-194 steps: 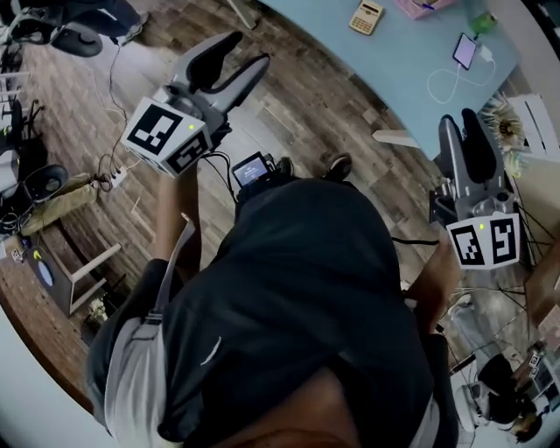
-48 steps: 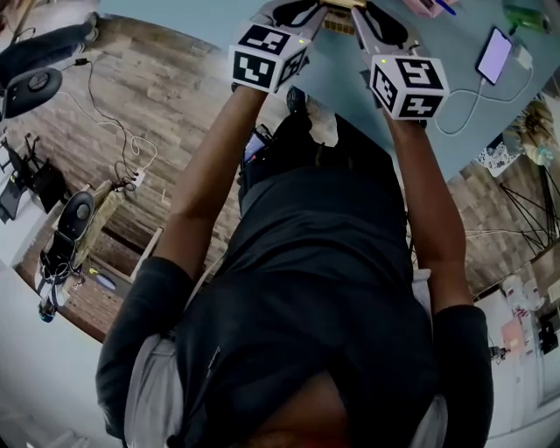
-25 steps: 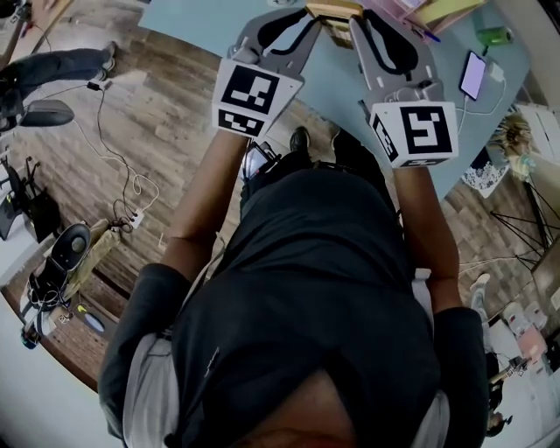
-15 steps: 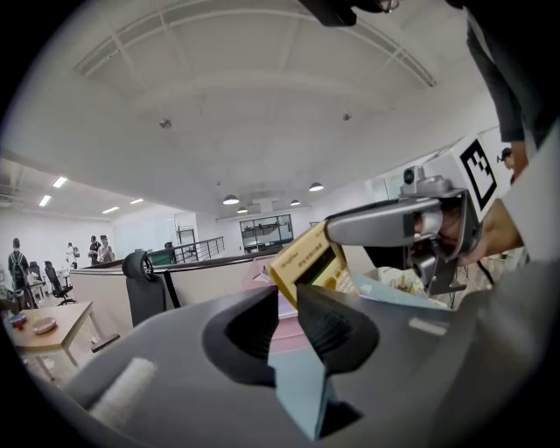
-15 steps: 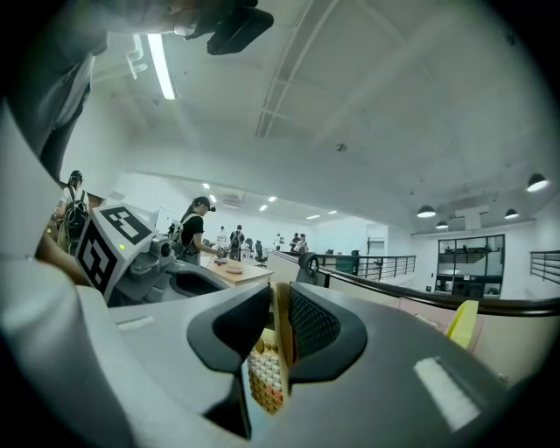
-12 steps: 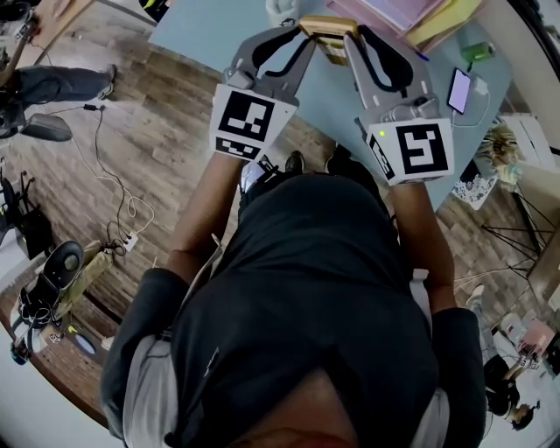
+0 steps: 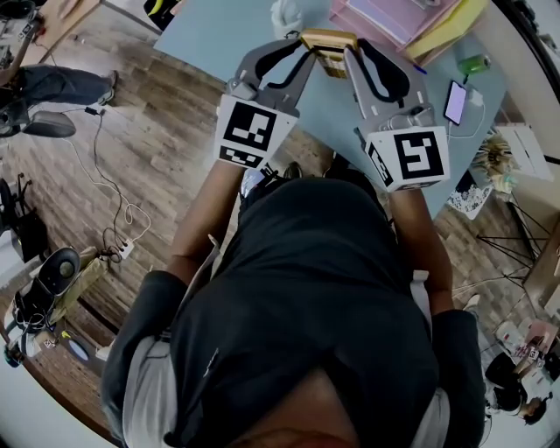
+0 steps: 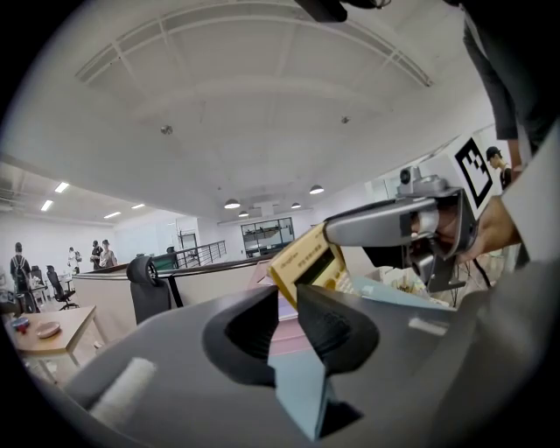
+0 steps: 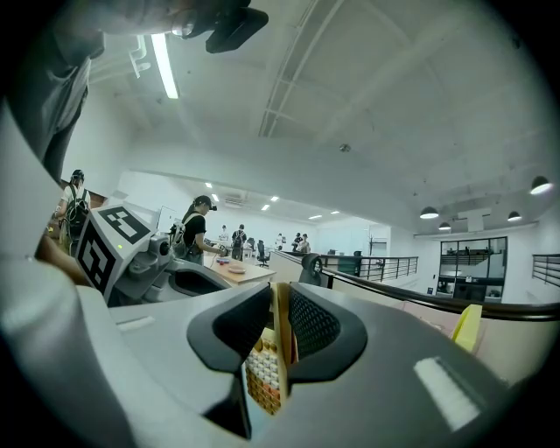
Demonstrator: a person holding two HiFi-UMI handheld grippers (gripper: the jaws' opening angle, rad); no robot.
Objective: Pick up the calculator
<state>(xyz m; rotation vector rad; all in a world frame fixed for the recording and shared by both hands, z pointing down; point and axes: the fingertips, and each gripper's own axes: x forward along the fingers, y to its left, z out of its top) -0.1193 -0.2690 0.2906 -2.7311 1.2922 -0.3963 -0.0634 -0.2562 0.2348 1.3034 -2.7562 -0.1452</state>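
The yellow-tan calculator [image 7: 328, 44] hangs above the blue table [image 7: 210, 35], pinched at its two ends. My left gripper [image 7: 302, 51] is shut on its left corner. In the left gripper view the calculator [image 8: 308, 261] sticks up from the closed tips of the left gripper [image 8: 289, 293], display side showing. My right gripper [image 7: 351, 54] is shut on the right end. In the right gripper view the calculator [image 9: 265, 376] stands edge-on between the pads of the right gripper [image 9: 280, 302], keys facing left. The right gripper [image 8: 398, 223] also shows in the left gripper view.
Pink and yellow folders [image 7: 398, 13] lie at the table's far side, with a white object [image 7: 284, 13] beside them. A phone [image 7: 456, 102] on a white cable and a green item [image 7: 473, 64] sit at the right. Wooden floor [image 7: 131, 149] with cables lies to the left.
Both grippers closed in on the calculator from its two sides and have risen together with it off the table. Over the last half second they hardly moved.
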